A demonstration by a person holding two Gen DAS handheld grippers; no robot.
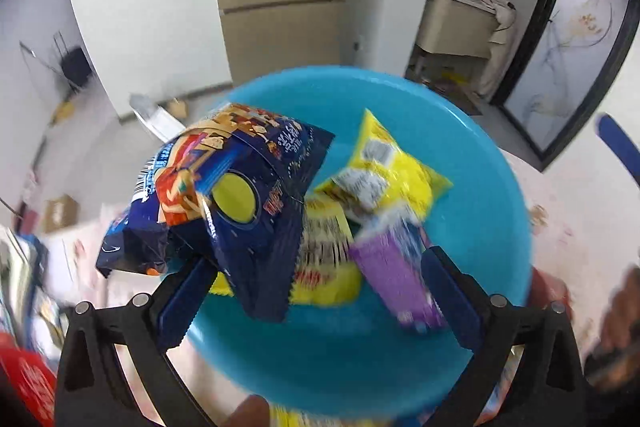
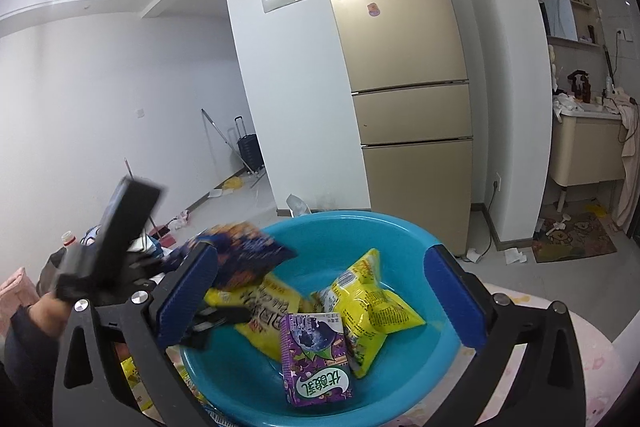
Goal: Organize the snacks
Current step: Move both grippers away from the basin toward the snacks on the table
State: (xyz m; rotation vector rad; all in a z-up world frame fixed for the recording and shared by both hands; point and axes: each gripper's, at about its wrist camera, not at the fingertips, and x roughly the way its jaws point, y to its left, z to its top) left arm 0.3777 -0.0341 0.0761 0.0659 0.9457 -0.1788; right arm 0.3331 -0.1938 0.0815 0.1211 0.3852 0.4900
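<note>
A light blue basin holds two yellow snack bags and a purple drink carton. A dark blue snack bag hangs over the basin's left side, draped on the left fingertip of my left gripper. That gripper's jaws stand wide and no pad presses on the bag. My right gripper stands open above the basin with nothing between its fingers. In the right wrist view a hand holds the left gripper's black body at the left.
The basin stands on a table with a pale pink cloth. Several snack packs and a red pack lie at the left. A gold fridge and a white wall stand behind. A blue pad shows at the right edge.
</note>
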